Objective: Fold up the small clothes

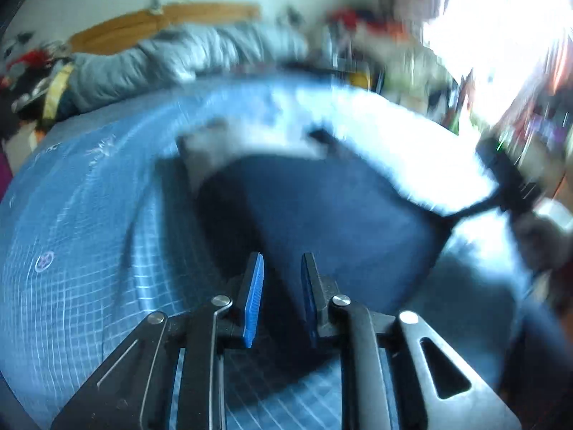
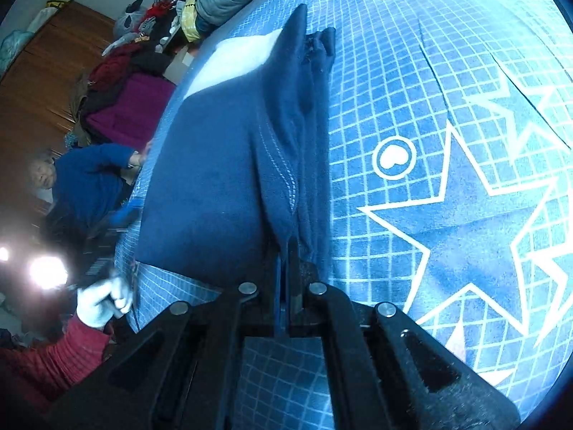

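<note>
In the right wrist view, a seated person in a blue top (image 2: 89, 179) is at the far left beside the bed, and a white-gloved hand (image 2: 102, 302) shows near the left edge. The navy garment (image 2: 215, 179) lies on the bed's blue grid-and-star sheet (image 2: 447, 143), a white piece (image 2: 238, 59) at its far end. The right gripper (image 2: 285, 251) has its fingers clamped on the garment's near edge. In the blurred left wrist view, the left gripper (image 1: 282, 268) hovers over the garment, fingers apart and empty.
</note>
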Action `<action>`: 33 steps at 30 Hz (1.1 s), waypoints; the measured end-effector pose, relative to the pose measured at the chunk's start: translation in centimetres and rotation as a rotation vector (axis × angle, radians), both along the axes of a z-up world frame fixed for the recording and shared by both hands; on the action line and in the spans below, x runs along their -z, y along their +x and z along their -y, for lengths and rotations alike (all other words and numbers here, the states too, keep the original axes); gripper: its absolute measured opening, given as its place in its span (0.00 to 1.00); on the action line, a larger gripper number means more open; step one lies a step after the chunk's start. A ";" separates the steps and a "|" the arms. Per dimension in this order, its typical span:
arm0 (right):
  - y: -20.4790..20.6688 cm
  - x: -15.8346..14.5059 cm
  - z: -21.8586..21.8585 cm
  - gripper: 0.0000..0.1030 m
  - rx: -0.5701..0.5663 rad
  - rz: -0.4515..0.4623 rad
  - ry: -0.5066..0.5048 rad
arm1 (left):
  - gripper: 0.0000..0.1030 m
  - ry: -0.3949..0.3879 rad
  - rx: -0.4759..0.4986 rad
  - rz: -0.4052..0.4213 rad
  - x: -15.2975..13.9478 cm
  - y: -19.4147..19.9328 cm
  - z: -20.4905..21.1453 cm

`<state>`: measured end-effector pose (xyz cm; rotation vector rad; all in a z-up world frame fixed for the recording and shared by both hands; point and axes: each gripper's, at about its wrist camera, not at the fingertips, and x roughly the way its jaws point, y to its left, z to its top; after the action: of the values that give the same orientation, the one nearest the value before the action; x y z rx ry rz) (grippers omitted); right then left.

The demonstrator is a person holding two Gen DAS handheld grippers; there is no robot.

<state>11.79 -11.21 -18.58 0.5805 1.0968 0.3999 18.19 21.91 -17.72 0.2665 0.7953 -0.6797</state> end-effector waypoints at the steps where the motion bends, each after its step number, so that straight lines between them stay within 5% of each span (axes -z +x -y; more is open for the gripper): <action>1: 0.0 0.2 0.3 0.00 0.006 -0.006 0.002 | 0.31 0.071 0.023 -0.035 2.2 1.0 1.0; 4: -0.3 0.7 1.1 0.00 0.002 -0.008 0.010 | 0.35 0.042 0.028 -0.054 1.9 1.9 0.6; 6: -0.2 0.7 1.0 0.00 -0.008 -0.003 0.014 | 0.24 -0.039 0.016 -0.040 -0.5 1.7 -0.4; 10: -0.2 0.8 1.2 0.00 -0.004 -0.001 0.029 | 0.24 -0.212 -0.015 0.042 -4.5 3.3 -1.5; 13: -0.4 0.8 1.2 0.00 0.009 -0.002 0.039 | 0.34 -0.084 -0.038 -0.003 -1.5 7.1 1.3; 14: -0.4 0.7 1.2 0.00 0.012 0.000 0.037 | 0.47 -0.006 -0.047 -0.064 0.9 8.7 2.4; 15: -0.5 0.6 1.2 0.00 0.014 0.001 0.034 | 0.51 -0.015 -0.047 -0.087 2.3 9.5 2.6; 16: -0.6 0.5 1.2 0.00 0.012 0.001 0.029 | 0.51 -0.047 -0.047 -0.077 2.3 9.8 2.4; 19: -0.8 -0.1 1.0 0.00 -0.018 0.014 -0.004 | 0.28 -0.105 -0.039 -0.082 -0.6 9.5 2.1; 23: -0.7 -1.0 0.9 0.01 -0.027 0.030 -0.025 | 0.30 -0.210 0.045 -0.031 -3.6 5.5 1.1; 26: -0.5 -1.1 0.7 0.01 -0.031 0.023 -0.041 | 0.35 -0.026 0.074 -0.092 1.4 2.7 1.7; 30: -1.3 -3.9 0.2 0.03 -0.039 0.053 -0.095 | 0.37 -0.160 0.018 -0.086 -0.7 1.7 -0.8; 33: -2.9 -8.2 -1.1 0.06 -0.029 0.134 -0.194 | 0.49 -0.252 0.005 -0.083 -1.5 0.9 -2.1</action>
<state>8.89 -10.08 -10.40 0.3615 1.0027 0.3477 19.06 23.99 -16.22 0.0120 0.7789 -0.7908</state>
